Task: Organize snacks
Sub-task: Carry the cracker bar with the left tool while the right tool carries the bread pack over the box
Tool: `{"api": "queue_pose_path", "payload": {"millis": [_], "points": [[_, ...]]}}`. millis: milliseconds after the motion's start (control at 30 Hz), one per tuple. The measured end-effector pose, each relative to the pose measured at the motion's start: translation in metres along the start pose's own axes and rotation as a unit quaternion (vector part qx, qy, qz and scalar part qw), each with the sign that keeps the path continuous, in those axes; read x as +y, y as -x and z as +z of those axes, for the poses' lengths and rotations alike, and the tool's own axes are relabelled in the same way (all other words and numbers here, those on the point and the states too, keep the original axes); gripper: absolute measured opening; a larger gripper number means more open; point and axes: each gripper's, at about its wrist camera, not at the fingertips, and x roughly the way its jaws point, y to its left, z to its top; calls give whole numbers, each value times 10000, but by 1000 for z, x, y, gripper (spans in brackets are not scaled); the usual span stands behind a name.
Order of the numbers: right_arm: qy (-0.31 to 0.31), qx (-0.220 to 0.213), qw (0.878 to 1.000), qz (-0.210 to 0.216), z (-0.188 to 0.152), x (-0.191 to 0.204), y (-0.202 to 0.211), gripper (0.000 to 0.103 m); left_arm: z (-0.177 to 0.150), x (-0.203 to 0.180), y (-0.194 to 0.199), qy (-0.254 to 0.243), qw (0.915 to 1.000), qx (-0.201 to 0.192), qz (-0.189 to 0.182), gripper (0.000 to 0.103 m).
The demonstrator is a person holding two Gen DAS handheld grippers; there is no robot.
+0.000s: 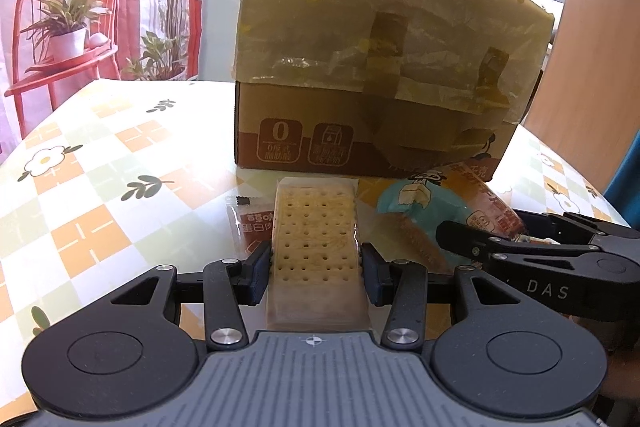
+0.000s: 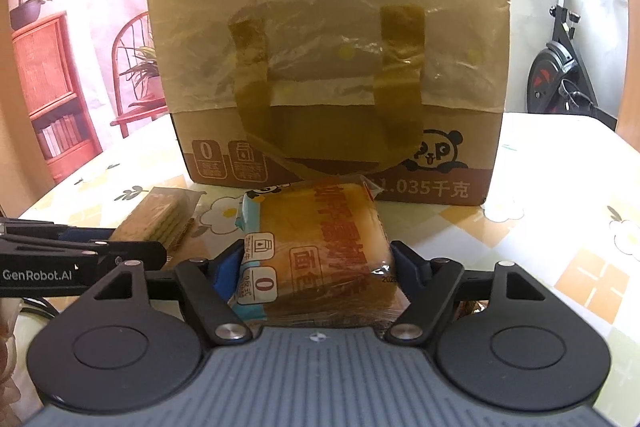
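Note:
My left gripper (image 1: 314, 269) is shut on a clear-wrapped cracker pack (image 1: 314, 227), its pads pressing both long sides, just above the table. My right gripper (image 2: 318, 267) is shut on a wrapped bread snack (image 2: 320, 247) with blue and orange print. The bread also shows in the left wrist view (image 1: 432, 211), and the cracker pack in the right wrist view (image 2: 160, 215). A taped cardboard box (image 2: 328, 67) stands upright right behind both snacks; it also shows in the left wrist view (image 1: 384, 67). A small orange sachet (image 1: 250, 223) lies left of the crackers.
The table carries a checked flower-print cloth (image 1: 100, 187). A red chair with a potted plant (image 1: 68, 35) stands at the far left. An exercise bike (image 2: 560, 67) stands at the far right beyond the table.

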Motion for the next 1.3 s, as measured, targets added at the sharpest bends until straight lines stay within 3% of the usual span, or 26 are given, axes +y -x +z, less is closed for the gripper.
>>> {"api": "queue_pose_path", "payload": {"millis": [200, 367, 800, 1100, 1300], "points": [[21, -111, 9999, 37, 0, 1, 5, 76, 6, 0, 7, -36, 9999, -137, 22, 49], [-400, -246, 9989, 29, 6, -11, 20, 76, 30, -1, 32, -302, 9971, -698, 3, 49], [-264, -1384, 9897, 271, 86, -5, 85, 76, 117, -17, 79, -476, 9814, -1723, -705, 49], [-283, -1810, 9823, 386, 154, -20, 94, 76, 197, -13, 51, 23, 9841, -1393, -1103, 49], [-239, -1569, 9872, 186, 218, -39, 59, 76, 230, -21, 10, -198, 9913, -974, -868, 49]]}}
